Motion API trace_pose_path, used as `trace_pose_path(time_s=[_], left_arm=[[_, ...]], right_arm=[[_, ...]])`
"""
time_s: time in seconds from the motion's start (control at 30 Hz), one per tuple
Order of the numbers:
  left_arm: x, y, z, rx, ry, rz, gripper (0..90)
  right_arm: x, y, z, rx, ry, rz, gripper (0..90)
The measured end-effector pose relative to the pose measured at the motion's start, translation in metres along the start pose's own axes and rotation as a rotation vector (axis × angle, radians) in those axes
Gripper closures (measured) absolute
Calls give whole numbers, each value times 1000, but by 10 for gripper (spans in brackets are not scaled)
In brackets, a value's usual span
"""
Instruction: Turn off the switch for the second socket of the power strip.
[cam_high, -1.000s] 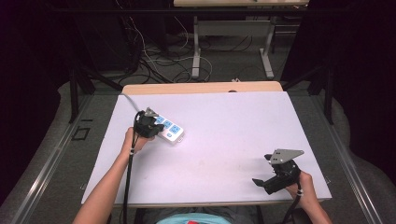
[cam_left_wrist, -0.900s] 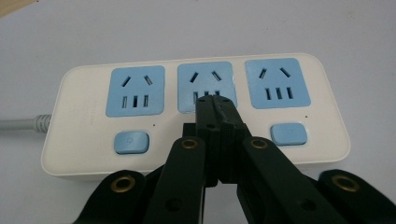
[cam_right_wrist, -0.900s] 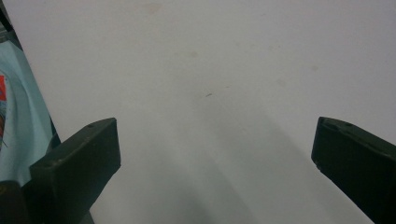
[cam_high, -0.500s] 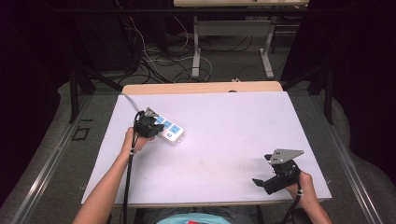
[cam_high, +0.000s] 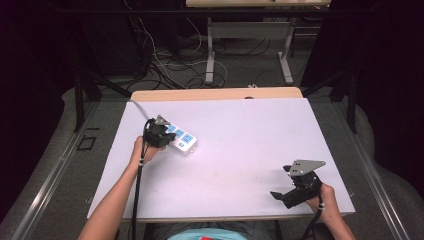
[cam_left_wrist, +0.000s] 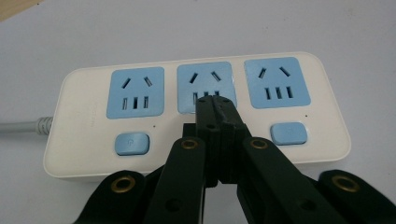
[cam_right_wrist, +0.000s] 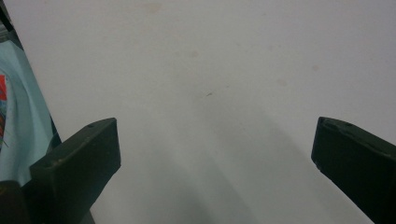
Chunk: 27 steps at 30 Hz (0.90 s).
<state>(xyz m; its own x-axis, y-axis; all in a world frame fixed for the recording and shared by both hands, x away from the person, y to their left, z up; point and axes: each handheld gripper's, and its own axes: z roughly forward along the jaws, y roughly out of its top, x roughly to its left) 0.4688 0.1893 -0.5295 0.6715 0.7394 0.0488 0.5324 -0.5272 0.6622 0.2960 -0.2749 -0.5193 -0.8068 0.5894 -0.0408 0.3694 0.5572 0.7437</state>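
Observation:
A white power strip (cam_high: 181, 141) (cam_left_wrist: 201, 112) with three blue sockets and blue switches lies on the left part of the white table (cam_high: 240, 145); its grey cord (cam_left_wrist: 23, 126) runs off to the left. My left gripper (cam_high: 159, 134) (cam_left_wrist: 215, 103) is shut with nothing between its jaws, and its tips rest on the strip at the middle socket (cam_left_wrist: 205, 86). The middle switch is hidden behind the jaws. Near the front right corner of the table, my right gripper (cam_high: 284, 196) (cam_right_wrist: 215, 144) stands wide open over bare table, holding nothing.
Beyond the table's wooden far edge (cam_high: 210, 94) lie cables on the floor (cam_high: 165, 60) and the legs of another table (cam_high: 250, 50). In the right gripper view, the person's light blue shirt (cam_right_wrist: 21, 130) shows past the table's front edge.

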Motion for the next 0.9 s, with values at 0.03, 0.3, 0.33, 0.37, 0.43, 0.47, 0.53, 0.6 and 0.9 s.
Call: trace_pose_path(time_s=[0.03, 0.3, 0.33, 0.37, 0.43, 0.47, 0.53, 0.6, 0.9], left_arm=[[-1, 0, 0, 4, 2, 5, 900], [-3, 2, 0, 9, 17, 16, 900], [-4, 3, 0, 7, 26, 20, 900], [-4, 4, -2, -1, 24, 25, 900], [-5, 4, -2, 3, 31, 27, 900], [-5, 4, -2, 7, 29, 26, 900], [-5, 4, -2, 7, 29, 27, 900], [-5, 4, -2, 8, 30, 28, 900], [-5, 4, -2, 7, 28, 28, 900]], right_arm=[[0, 0, 0, 1, -1, 0, 8], [0, 0, 0, 1, 0, 0, 8], [0, 0, 0, 0, 2, -2, 8], [0, 0, 0, 0, 2, -2, 8], [0, 0, 0, 0, 1, -1, 8], [0, 0, -1, 11, 6, -2, 8], [0, 0, 0, 0, 2, -2, 8], [0, 0, 0, 0, 1, -2, 8], [0, 0, -1, 11, 5, -1, 8]])
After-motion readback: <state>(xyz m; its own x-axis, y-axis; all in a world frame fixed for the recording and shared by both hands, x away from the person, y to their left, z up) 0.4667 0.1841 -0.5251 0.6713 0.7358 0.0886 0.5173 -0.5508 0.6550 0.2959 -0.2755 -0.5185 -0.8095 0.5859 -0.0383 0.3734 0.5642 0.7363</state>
